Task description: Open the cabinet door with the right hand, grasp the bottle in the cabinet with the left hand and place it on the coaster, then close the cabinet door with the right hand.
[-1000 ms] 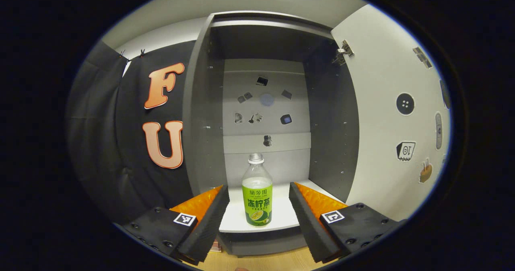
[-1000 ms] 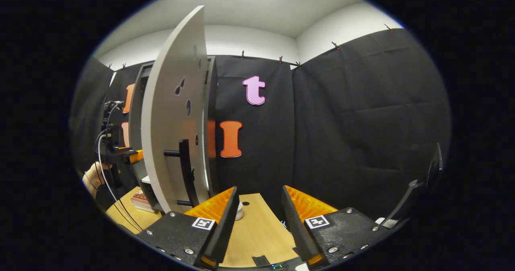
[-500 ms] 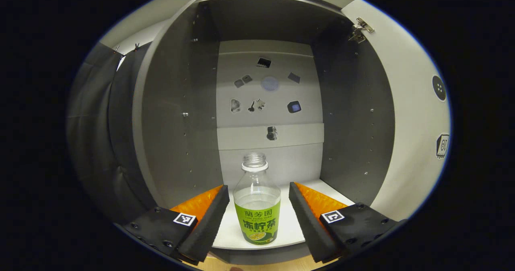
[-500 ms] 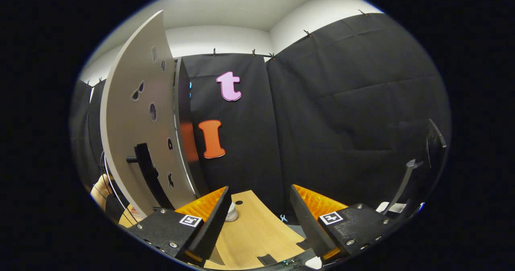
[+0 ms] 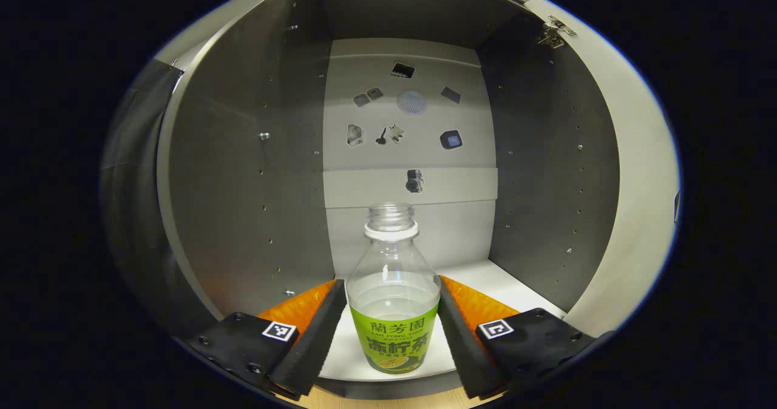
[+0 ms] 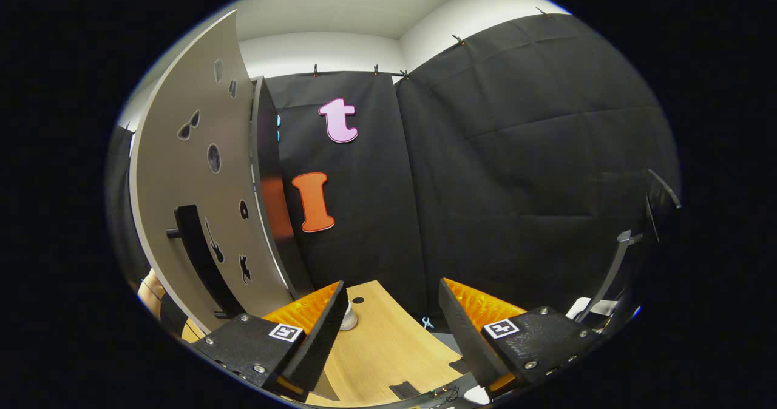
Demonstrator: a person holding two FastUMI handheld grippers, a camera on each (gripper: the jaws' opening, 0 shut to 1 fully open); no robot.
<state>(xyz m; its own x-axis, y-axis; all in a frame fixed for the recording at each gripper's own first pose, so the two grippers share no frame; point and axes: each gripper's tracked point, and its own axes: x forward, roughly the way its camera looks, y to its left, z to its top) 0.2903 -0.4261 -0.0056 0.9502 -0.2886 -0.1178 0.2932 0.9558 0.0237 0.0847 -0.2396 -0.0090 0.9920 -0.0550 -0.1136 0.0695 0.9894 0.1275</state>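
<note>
A clear uncapped bottle (image 5: pixel 393 312) with a green label stands upright on the white shelf (image 5: pixel 516 278) inside the grey cabinet (image 5: pixel 255 184). My left gripper (image 5: pixel 390 283) is open, with a finger close on each side of the bottle's lower body; I cannot tell whether they touch it. The cabinet door (image 6: pixel 188 172) stands swung open at the left of the right gripper view, its black bar handle (image 6: pixel 197 251) facing me. My right gripper (image 6: pixel 391 287) is open over the wooden table (image 6: pixel 382 348), off the handle, with nothing between its fingers.
The open door's inner face (image 5: pixel 637 184) runs along the right of the left gripper view. A small pale round object (image 6: pixel 348 319) sits on the table by my right gripper's left finger. A person's hand (image 6: pixel 149 287) shows behind the door's lower edge.
My left gripper has pushed forward into the cabinet, so the bottle now stands between its fingers. My right gripper has drifted right, away from the open door.
</note>
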